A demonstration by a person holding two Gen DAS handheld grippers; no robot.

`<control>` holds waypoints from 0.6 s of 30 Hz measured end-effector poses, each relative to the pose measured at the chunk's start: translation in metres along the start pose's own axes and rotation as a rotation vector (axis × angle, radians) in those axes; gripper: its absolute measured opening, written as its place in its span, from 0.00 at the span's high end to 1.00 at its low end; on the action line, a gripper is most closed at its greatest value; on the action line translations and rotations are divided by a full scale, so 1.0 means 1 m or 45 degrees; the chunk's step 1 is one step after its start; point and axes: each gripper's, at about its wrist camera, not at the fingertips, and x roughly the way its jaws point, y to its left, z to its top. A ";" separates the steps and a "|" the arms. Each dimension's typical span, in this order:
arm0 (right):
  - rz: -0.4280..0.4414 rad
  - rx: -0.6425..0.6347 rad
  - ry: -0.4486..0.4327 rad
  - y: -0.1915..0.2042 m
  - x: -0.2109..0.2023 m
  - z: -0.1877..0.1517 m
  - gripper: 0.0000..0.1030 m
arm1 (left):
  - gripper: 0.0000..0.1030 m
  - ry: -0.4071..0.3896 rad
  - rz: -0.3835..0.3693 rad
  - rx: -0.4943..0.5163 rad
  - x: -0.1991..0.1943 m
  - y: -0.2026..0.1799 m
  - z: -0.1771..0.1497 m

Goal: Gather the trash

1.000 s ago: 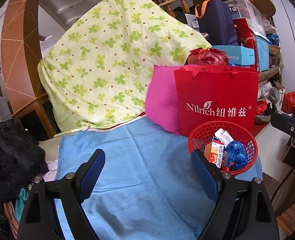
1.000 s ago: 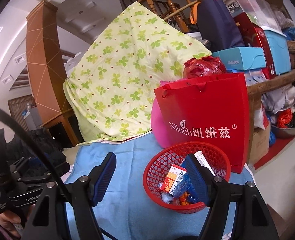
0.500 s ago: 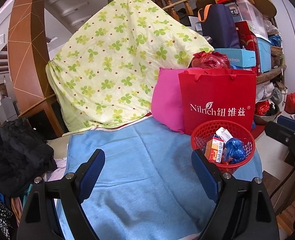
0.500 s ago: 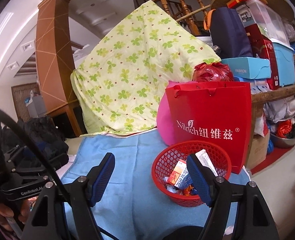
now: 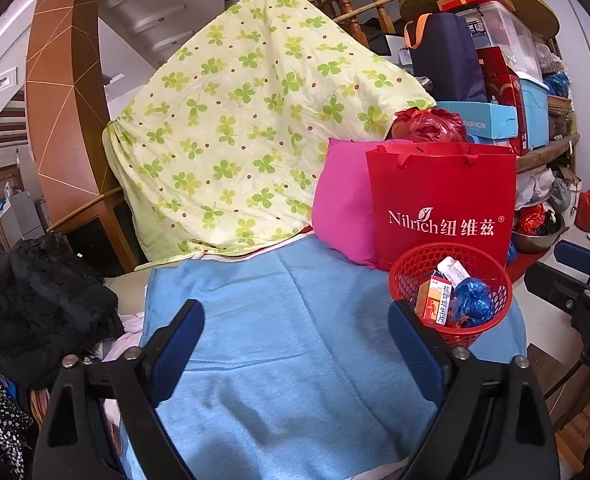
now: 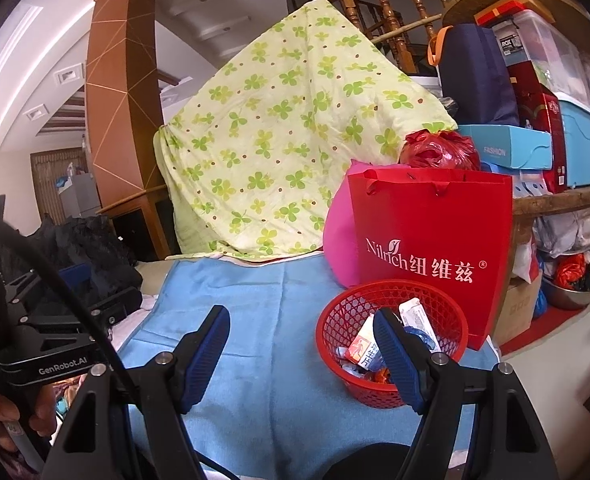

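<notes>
Red bag (image 5: 441,204): "Nilrich". Blue box (image 6: 507,148): "FASHION". Left tool (image 6: 61,360) body: "GenRobot.AI".

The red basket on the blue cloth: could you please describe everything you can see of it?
The red basket is a round, open-topped tub of what looks like plastic lattice. It stands upright on the blue cloth, in front of the red paper bag. Inside lie an orange medicine box, a white packet and a crumpled blue bag. Neither gripper touches it.

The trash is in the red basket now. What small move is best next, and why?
Probably draw both hands back and stop: the left gripper and right gripper are open and empty, the blue cloth shows no loose trash, and the red basket holds it.
</notes>
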 end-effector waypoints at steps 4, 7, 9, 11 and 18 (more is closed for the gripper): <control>-0.007 -0.023 0.003 0.005 -0.002 -0.001 0.25 | 0.05 -0.008 0.021 -0.012 -0.006 0.003 0.000; -0.018 -0.028 0.004 0.005 -0.004 0.000 0.24 | 0.03 0.006 0.042 -0.015 -0.007 0.005 0.001; -0.024 -0.025 -0.001 0.005 -0.006 0.000 0.22 | 0.03 0.013 0.055 -0.018 -0.007 0.005 0.001; -0.031 -0.028 -0.005 0.006 -0.008 0.000 0.22 | 0.03 0.013 0.071 -0.017 -0.009 0.006 0.000; -0.051 -0.041 -0.013 0.012 -0.016 0.004 0.22 | 0.03 0.012 0.116 0.035 -0.017 -0.001 0.000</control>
